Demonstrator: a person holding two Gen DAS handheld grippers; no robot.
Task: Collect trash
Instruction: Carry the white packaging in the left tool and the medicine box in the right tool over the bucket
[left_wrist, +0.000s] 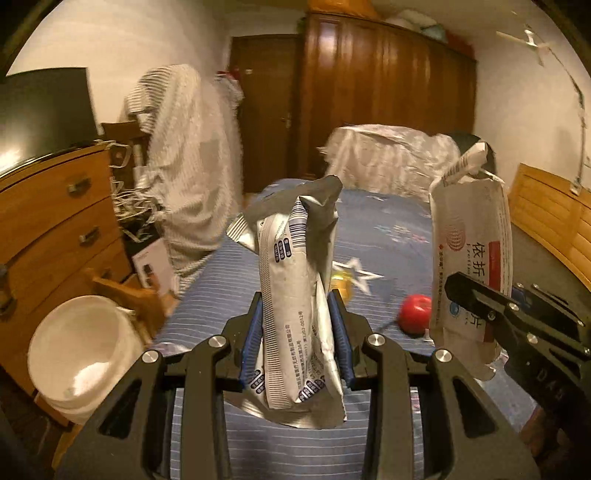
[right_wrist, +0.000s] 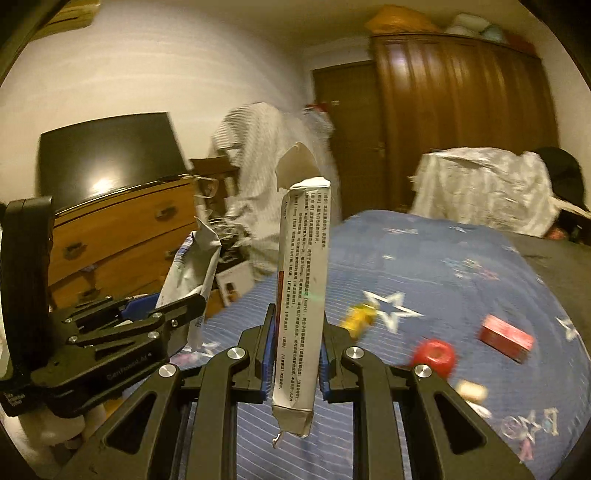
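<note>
My left gripper (left_wrist: 295, 332) is shut on a crumpled silver foil packet (left_wrist: 295, 302) with blue print, held upright above the blue bed. My right gripper (right_wrist: 297, 354) is shut on a flattened white medicine box (right_wrist: 301, 295), also upright. In the left wrist view the right gripper (left_wrist: 476, 295) and its white box (left_wrist: 469, 258) show at the right. In the right wrist view the left gripper (right_wrist: 173, 317) and its foil packet (right_wrist: 192, 273) show at the left. A white bin (left_wrist: 81, 354) stands on the floor left of the bed.
On the blue star-print bedspread (right_wrist: 443, 266) lie a red round object (right_wrist: 434, 354), a red box (right_wrist: 506, 338), a yellow wrapper (right_wrist: 360, 317) and a small pale item (right_wrist: 471, 389). A wooden dresser (left_wrist: 48, 221) stands left; a covered pile (left_wrist: 388, 158) sits at the bed's far end.
</note>
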